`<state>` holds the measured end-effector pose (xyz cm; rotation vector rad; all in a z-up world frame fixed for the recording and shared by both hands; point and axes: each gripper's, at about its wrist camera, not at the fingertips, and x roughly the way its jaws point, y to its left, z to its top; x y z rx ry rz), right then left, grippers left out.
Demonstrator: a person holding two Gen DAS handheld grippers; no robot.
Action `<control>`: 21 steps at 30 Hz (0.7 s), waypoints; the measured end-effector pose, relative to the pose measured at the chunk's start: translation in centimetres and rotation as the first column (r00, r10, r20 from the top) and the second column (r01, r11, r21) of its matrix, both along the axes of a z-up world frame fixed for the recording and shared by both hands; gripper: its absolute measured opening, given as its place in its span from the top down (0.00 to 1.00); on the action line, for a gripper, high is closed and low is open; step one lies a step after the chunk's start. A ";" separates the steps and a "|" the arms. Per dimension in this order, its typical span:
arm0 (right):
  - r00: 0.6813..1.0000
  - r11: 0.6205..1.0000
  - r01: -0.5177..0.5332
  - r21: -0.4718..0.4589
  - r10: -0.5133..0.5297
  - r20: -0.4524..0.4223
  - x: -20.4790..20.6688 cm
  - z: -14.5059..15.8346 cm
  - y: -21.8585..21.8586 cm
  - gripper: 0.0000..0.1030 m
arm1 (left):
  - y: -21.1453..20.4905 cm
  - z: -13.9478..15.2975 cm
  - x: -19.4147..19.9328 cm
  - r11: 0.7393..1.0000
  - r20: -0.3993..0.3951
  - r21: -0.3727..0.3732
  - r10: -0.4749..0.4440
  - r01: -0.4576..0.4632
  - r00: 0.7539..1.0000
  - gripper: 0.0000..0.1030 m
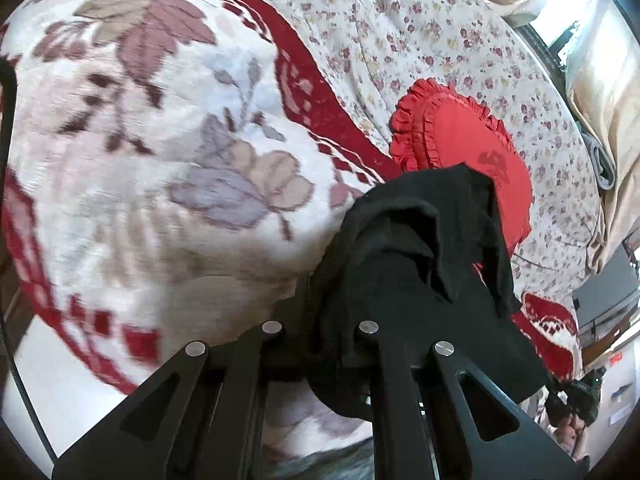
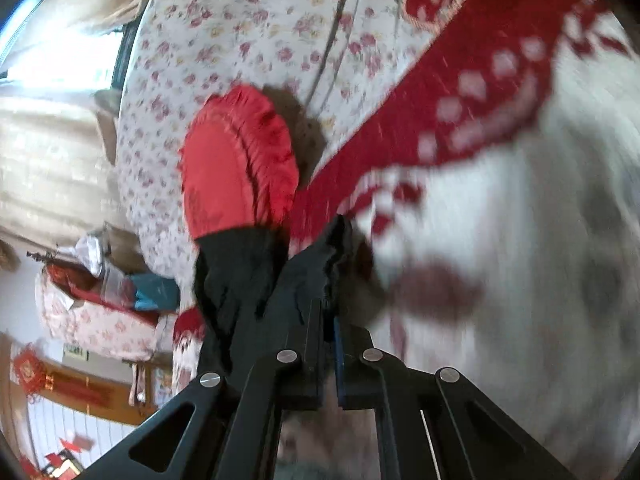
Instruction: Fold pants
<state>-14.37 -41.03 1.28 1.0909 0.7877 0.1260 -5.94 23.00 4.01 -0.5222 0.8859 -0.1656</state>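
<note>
Both the left gripper [image 1: 320,312] and the right gripper [image 2: 330,300] are clamped on the black pants [image 1: 420,264], seemingly bunched just ahead; we should lift evenly and spread them flat on the blanket [image 1: 140,140].

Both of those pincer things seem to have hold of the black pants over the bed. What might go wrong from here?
The left gripper holds a thick bunched wad of the black pants, so the fold may come out lumpy. The right gripper pinches only an edge of the cloth, which might slip free. The red frilled cushion lies just behind, so the trailing pants could drag over it.
</note>
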 end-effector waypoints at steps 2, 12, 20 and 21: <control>1.000 0.999 -0.026 0.023 0.026 -0.009 -2.0 -0.3 1.4 0.97 | 1.4 0.0 -0.6 1.000 -0.002 0.018 0.010 -0.010 1.000 0.94; 0.989 0.985 0.106 -0.139 -0.118 -0.084 -4.0 -2.0 1.5 0.96 | 1.9 -2.1 0.6 0.960 -0.069 0.277 -0.013 0.031 0.998 0.63; 0.964 0.857 -0.201 -0.474 0.259 0.061 7.5 6.2 9.8 0.67 | 1.2 0.5 -0.1 0.919 0.024 0.394 0.014 -0.022 1.000 0.54; 0.930 0.765 -0.285 -0.577 0.366 0.025 9.3 6.4 12.6 0.67 | 0.7 0.9 -0.3 0.904 0.045 0.428 0.005 -0.023 0.999 0.54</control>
